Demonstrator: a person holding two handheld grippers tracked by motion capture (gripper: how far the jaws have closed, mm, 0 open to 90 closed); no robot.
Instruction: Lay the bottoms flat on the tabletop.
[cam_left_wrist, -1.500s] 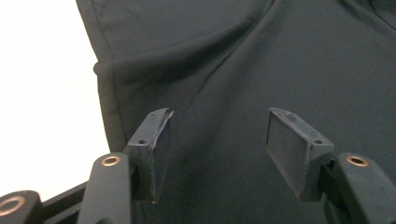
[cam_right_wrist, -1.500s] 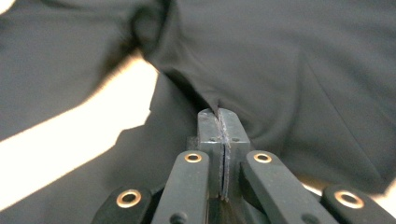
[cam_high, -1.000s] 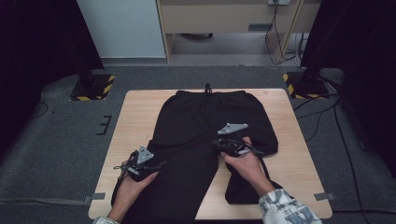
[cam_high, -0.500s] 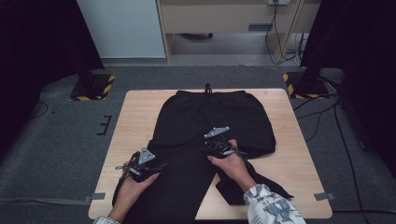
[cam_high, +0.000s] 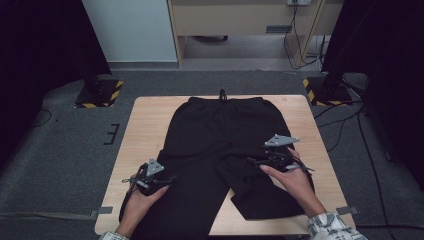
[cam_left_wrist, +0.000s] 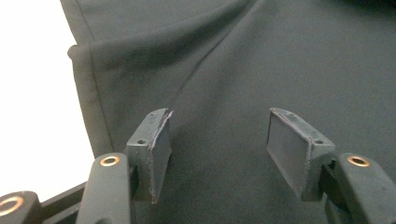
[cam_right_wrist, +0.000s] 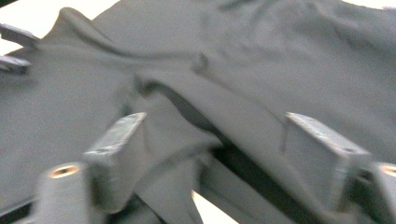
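High view, bottom of frame: 2 hands enter from the lower edge. The left gripper (cam_high: 167, 180) sits at lower left, over the left leg of the trousers (cam_high: 220, 135), near that leg's outer edge. In the left gripper view its jaws stand apart over flat black cloth, nothing between the pads; a seam runs up from the left pad toward the upper middle, and a folded cloth edge borders the bright table at the left of that frame.

The right gripper (cam_high: 255, 161) lies at lower right of centre, held by the right hand (cam_high: 292, 180), with its grey plate (cam_high: 281, 140) above. Its jaws have just been opening. The right gripper view, blurred, shows the 2 pads wide apart with rumpled cloth lying below and between them, not pinched; a dark fold runs across the middle.

The right trouser leg is folded, its end lying at the lower right of the table (cam_high: 150, 125), angled toward the bottom edge. The left leg hangs over the near table edge.

Further up: trousers spread flat at table centre, waistband at the far edge, the drawstring (cam_high: 222, 94) at top centre. Beyond the table, grey floor and 2 stand bases with yellow-black stripes at upper left and upper right.
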